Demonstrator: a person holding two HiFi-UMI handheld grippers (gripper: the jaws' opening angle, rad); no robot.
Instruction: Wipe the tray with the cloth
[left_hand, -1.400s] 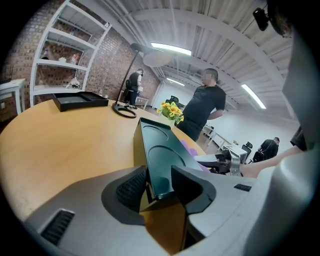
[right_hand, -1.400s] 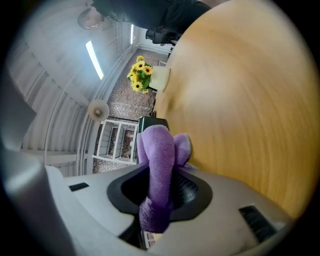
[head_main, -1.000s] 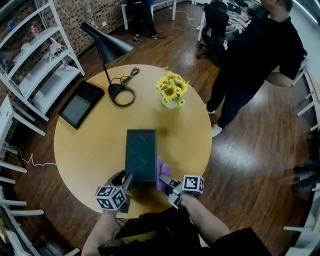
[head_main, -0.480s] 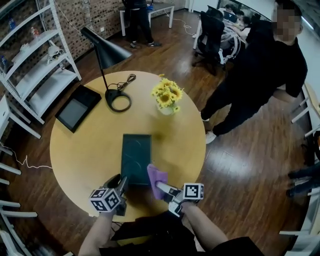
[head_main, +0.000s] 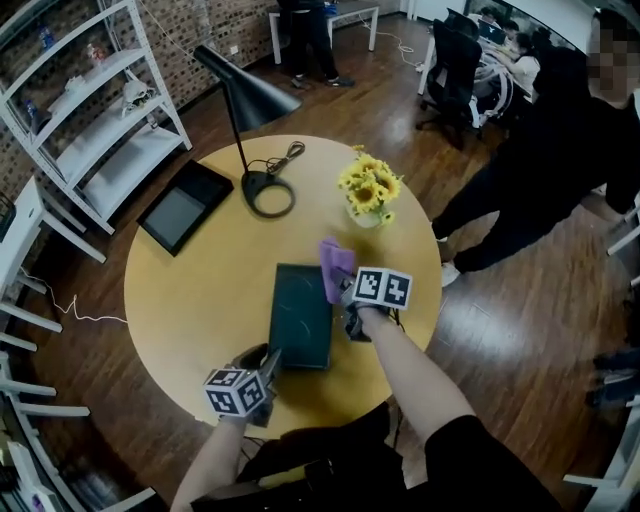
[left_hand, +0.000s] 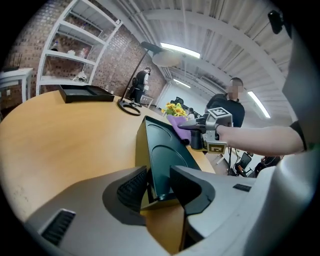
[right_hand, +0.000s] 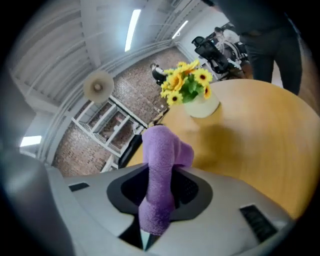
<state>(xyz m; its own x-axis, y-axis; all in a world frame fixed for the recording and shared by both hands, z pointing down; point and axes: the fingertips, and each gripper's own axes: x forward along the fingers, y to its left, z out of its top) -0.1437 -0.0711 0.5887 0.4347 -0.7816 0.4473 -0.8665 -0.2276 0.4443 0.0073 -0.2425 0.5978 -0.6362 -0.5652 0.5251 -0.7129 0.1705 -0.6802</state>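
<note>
A dark green tray (head_main: 300, 318) lies lengthwise on the round wooden table (head_main: 190, 300). My left gripper (head_main: 268, 366) is at its near end. In the left gripper view the tray (left_hand: 165, 152) looks tipped, and the jaws of my left gripper (left_hand: 159, 184) have just been closing, with its near rim pinched between the pads. My right gripper (head_main: 342, 290) hovers at the tray's far right corner, shut on a purple cloth (head_main: 336, 260). The cloth (right_hand: 160, 170) stands up out of the jaws of my right gripper (right_hand: 158, 200) in a fold.
A vase of yellow flowers (head_main: 368, 190) stands just beyond the cloth. A black desk lamp (head_main: 262, 190) and a flat black device (head_main: 186, 206) sit at the far left of the table. White shelves (head_main: 90, 120) are at the left. A person in black (head_main: 560, 170) stands at the right.
My right gripper has carried the cloth from the tray's near right corner up along its right side to the far corner. The left gripper stays at the near end.
</note>
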